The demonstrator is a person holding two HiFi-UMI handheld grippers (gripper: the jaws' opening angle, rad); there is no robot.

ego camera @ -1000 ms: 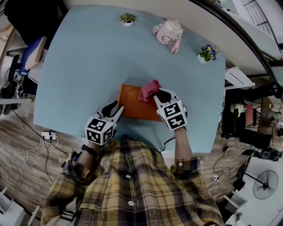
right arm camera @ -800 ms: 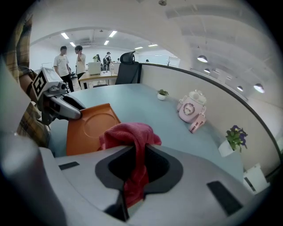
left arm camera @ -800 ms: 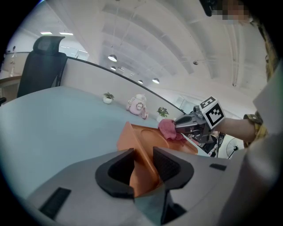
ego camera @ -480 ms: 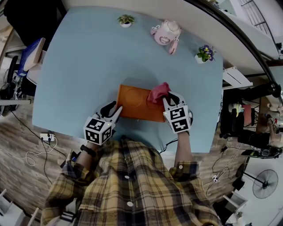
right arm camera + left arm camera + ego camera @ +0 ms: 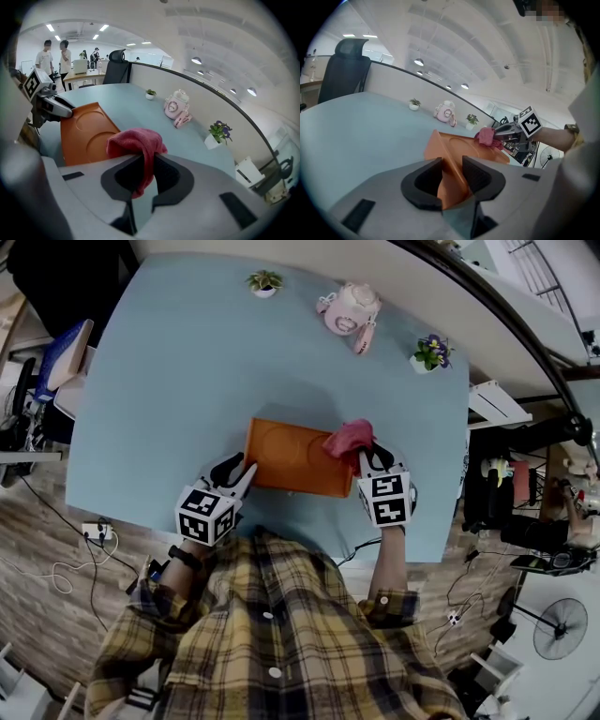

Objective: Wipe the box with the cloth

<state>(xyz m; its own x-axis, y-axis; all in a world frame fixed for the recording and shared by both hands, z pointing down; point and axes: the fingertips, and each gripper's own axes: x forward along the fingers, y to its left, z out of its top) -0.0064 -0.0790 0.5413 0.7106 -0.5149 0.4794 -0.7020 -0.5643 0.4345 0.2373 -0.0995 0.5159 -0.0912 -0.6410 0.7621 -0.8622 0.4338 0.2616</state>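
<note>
Fuzzy cloth (image 5: 348,437) slid right | right hand-held gripper (image 5: 371,457) pinching | left hand-held gripper (image 5: 241,474) clamps box (image 5: 291,457)

No words, numbers or brands to read anywhere. The marker cube (image 5: 206,515) on the left tongs (image 5: 238,472) and the second cube (image 5: 387,499) on the right tongs (image 5: 367,455) show only black-and-white square patterns. The pink clock (image 5: 350,306) has a dial too small to read.

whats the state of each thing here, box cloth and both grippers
box: lying on the table, near left corner clamped
cloth: bunched, at the box's right end
left gripper: shut on the box
right gripper: shut on the cloth
</note>
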